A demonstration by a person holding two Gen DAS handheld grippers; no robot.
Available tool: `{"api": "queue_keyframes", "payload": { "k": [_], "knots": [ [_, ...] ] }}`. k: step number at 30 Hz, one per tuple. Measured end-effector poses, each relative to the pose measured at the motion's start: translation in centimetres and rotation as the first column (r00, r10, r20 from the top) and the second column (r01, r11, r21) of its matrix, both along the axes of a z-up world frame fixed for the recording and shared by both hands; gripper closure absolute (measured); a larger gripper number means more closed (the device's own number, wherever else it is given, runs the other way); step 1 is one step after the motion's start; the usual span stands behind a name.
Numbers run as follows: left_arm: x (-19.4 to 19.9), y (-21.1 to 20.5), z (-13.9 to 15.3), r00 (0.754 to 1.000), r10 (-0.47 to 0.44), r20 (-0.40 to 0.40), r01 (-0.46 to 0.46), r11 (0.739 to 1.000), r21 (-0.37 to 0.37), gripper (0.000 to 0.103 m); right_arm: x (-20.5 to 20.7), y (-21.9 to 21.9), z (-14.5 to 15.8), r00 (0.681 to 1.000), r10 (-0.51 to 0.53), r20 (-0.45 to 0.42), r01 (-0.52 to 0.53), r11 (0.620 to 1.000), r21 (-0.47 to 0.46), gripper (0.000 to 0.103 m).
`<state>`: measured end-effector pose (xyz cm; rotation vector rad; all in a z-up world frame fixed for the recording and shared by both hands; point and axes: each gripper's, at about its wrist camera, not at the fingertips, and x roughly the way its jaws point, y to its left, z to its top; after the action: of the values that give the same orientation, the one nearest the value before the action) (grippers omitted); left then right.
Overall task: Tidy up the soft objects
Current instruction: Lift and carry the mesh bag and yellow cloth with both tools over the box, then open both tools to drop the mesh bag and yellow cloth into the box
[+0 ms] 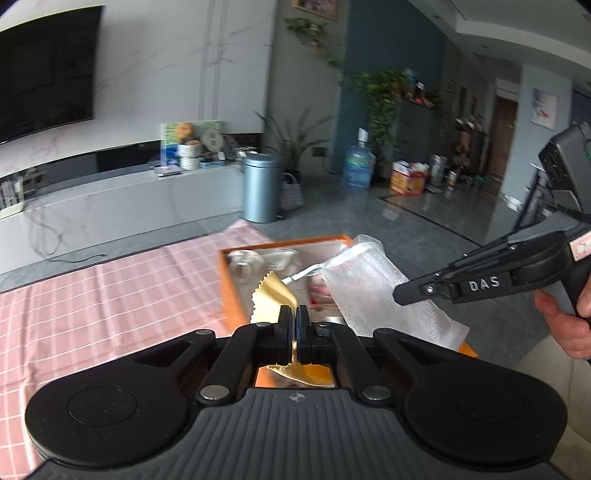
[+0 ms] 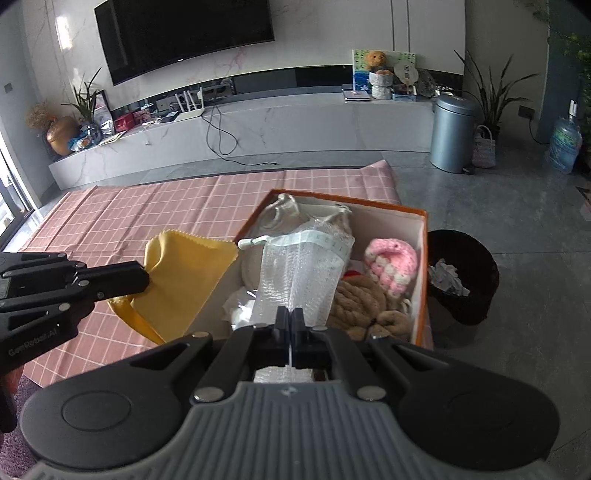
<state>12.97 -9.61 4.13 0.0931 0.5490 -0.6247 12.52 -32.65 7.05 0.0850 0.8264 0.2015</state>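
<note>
Orange box (image 2: 421, 258) on pink checked cloth (image 2: 147, 206): left claw (image 1: 293, 325) pinches yellow cloth (image 2: 184, 280) beside it; right claw (image 2: 291, 325) clamps mesh bag (image 2: 299, 273) above it (black bin (image 2: 465, 280) just beyond).

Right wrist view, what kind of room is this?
Most likely a home living room: a large wall-mounted TV above a long marble media console, with potted plants and a water jug on the floor.
</note>
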Motion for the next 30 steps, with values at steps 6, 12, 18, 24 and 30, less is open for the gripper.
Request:
{"api": "queue_keyframes", "payload": {
  "k": [6,12,18,24,30],
  "knots": [
    [0.8,-3.5,-1.5,0.992,-0.114,-0.057,0.116,0.993,0.028,0.102,-0.4,-3.1,-1.1,0.998,-0.061,-0.020,0.061,0.998,0.004,0.103],
    [2.0,-5.9,-3.5,0.976,-0.181,-0.122,0.193,0.977,0.090,0.102,0.0,-3.9,-2.9,0.995,-0.075,-0.062,0.075,0.997,-0.004,0.103],
    [2.7,-7.0,-5.1,0.965,-0.199,-0.173,0.224,0.964,0.143,0.102,0.9,-4.2,-4.9,0.991,-0.076,-0.110,0.075,0.997,-0.010,0.103],
    [2.6,-7.5,-6.1,0.967,-0.172,-0.189,0.220,0.936,0.274,0.101,1.8,-2.7,-6.5,0.990,-0.015,-0.141,0.011,1.000,-0.025,0.103],
    [2.4,-7.3,-6.7,0.976,-0.143,-0.162,0.199,0.886,0.419,0.101,2.4,-1.2,-8.3,0.984,0.017,-0.180,-0.029,0.997,-0.065,0.103]
  ]
}}
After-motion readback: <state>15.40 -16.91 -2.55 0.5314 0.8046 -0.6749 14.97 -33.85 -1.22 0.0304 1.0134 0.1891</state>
